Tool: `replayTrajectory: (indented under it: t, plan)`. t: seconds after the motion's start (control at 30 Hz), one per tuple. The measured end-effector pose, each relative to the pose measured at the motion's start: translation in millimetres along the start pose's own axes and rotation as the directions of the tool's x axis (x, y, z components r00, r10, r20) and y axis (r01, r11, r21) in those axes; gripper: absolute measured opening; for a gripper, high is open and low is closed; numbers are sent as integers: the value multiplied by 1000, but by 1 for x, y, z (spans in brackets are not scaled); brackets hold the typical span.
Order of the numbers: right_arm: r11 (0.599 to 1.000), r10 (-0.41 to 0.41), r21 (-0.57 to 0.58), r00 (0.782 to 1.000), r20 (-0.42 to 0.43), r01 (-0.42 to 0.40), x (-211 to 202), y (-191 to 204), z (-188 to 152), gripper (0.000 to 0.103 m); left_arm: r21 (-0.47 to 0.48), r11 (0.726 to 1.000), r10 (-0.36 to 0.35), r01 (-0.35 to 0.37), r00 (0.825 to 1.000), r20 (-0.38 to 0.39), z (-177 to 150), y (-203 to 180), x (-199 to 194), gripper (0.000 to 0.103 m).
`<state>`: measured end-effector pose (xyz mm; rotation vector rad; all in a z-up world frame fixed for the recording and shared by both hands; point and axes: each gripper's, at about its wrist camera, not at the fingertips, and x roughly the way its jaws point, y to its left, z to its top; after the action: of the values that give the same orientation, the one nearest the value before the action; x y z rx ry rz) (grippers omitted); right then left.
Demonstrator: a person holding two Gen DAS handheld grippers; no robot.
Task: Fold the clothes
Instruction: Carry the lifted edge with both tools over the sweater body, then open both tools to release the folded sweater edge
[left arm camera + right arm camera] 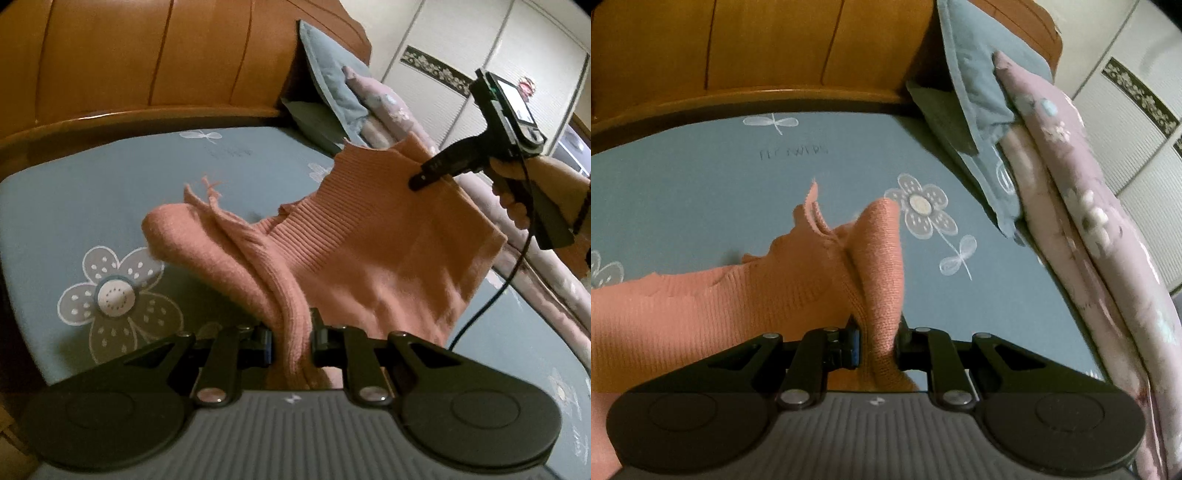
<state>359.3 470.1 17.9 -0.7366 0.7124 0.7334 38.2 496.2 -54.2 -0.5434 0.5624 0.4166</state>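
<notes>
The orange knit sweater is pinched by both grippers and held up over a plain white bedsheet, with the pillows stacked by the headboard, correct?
Not quite: the bedsheet is blue-grey with white flower prints, as the right wrist view shows. The rest holds: the left gripper and the right gripper each pinch the orange knit sweater, and the pillows are stacked by the headboard.

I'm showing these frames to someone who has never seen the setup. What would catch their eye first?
The salmon-pink knit sweater stands out, held up over the blue-grey flowered bedsheet. The left gripper pinches a bunched fold at the bottom of its view, and the right gripper, held by a hand, clamps the ribbed edge higher up at the right. Behind rise the orange wooden headboard and stacked pillows.
</notes>
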Motion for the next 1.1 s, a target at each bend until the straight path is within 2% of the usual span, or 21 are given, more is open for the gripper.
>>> replayTrajectory:
  t: [0.2, 0.4, 0.63, 0.83, 0.93, 0.97, 1.0, 1.1]
  plan:
    - [1000, -2, 3, 1000, -4, 2, 40, -8, 17, 19, -27, 1000, 14, -14, 1000, -8, -4, 15, 34, 15]
    - [1000, -17, -6, 999, -42, 17, 76, -15, 17, 19, -49, 999, 21, -21, 1000, -17, -14, 31, 42, 15]
    - [996, -51, -72, 995, -89, 44, 117, -7, 7, 19, -103, 993, 51, -61, 994, -95, -37, 56, 56, 16]
    - [998, -51, -50, 990, -134, 44, 158, -7, -7, 21, -143, 988, 36, -52, 993, -112, -51, 70, 63, 20]
    - [996, -80, -43, 990, -117, 76, 168, -9, -14, 48, -154, 987, 29, -46, 993, -111, -54, 74, 64, 23]
    - [994, -105, -36, 989, -102, 102, 169, -12, -16, 66, -159, 986, 27, -45, 993, -111, -54, 76, 64, 23]
    - [993, -117, -15, 989, -90, 116, 167, -17, -18, 68, -167, 985, 23, -41, 994, -109, -54, 77, 63, 23]
    - [989, -81, 119, 995, -52, 87, 149, -49, -24, 68, -199, 980, -3, -16, 996, -91, -52, 81, 47, 26]
